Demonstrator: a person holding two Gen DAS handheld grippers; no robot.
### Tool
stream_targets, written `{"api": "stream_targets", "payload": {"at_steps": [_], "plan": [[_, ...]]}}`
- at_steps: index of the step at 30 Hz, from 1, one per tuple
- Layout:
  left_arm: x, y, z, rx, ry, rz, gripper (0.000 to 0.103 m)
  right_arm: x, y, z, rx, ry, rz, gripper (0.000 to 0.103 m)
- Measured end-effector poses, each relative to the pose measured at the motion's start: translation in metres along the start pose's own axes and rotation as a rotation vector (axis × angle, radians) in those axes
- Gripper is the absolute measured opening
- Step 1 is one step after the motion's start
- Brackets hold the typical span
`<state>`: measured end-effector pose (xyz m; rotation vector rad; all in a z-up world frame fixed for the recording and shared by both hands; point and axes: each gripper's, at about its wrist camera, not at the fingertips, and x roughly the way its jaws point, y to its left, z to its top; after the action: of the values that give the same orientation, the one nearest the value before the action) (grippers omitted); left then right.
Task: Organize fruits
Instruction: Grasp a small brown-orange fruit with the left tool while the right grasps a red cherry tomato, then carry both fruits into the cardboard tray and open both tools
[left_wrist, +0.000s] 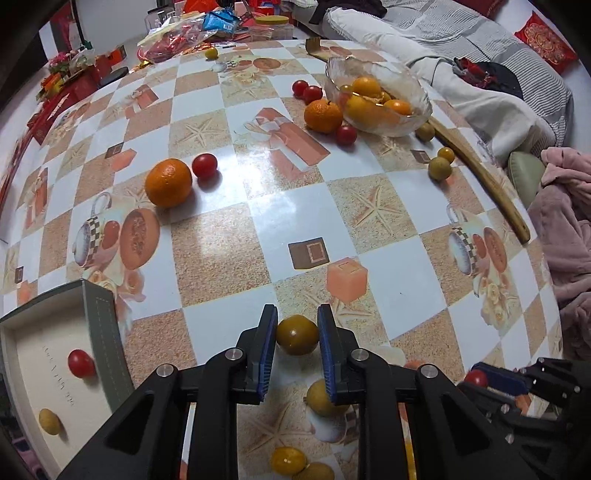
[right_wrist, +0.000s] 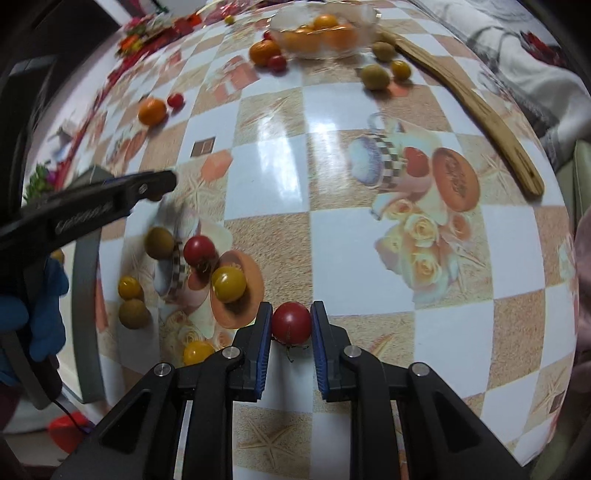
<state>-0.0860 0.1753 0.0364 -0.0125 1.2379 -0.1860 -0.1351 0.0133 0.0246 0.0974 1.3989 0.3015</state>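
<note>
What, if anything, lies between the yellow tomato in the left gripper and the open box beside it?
Nothing visible: only bare tablecloth separates the yellow tomato in the left gripper from the box, whose near wall must be cleared.

Left gripper (left_wrist: 297, 332) fingers clamped, right gripper (right_wrist: 291, 322) likewise, both pointing steeply down

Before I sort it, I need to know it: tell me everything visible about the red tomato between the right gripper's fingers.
The red cherry tomato is small, round and glossy dark red, with no visible damage. It sits on the patterned tablecloth, with a dark bit of stem just beneath it. The right gripper is shut on it, its blue pads pressing both sides. No other fruit touches it.
</note>
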Motion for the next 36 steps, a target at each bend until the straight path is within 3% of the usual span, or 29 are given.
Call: {"api": "stream_targets", "payload": {"at_steps": [7,18,36], "plan": [[-0.021,0.016,-0.010,-0.032,-0.015,0.004,0.024,-0.008,-0.015,0.009,0.036,-0.016,0.020,0.023],[-0.046,0.053,-0.033,-0.103,-0.029,0.044,0.024,-0.017,0.009,0.022,-0.005,-0.033,0.040,0.023],[-0.084,0.159,-0.103,-0.327,-0.037,0.145,0.024,-0.005,0.131,0.051,-0.227,-0.011,0.106,0.023]]}}
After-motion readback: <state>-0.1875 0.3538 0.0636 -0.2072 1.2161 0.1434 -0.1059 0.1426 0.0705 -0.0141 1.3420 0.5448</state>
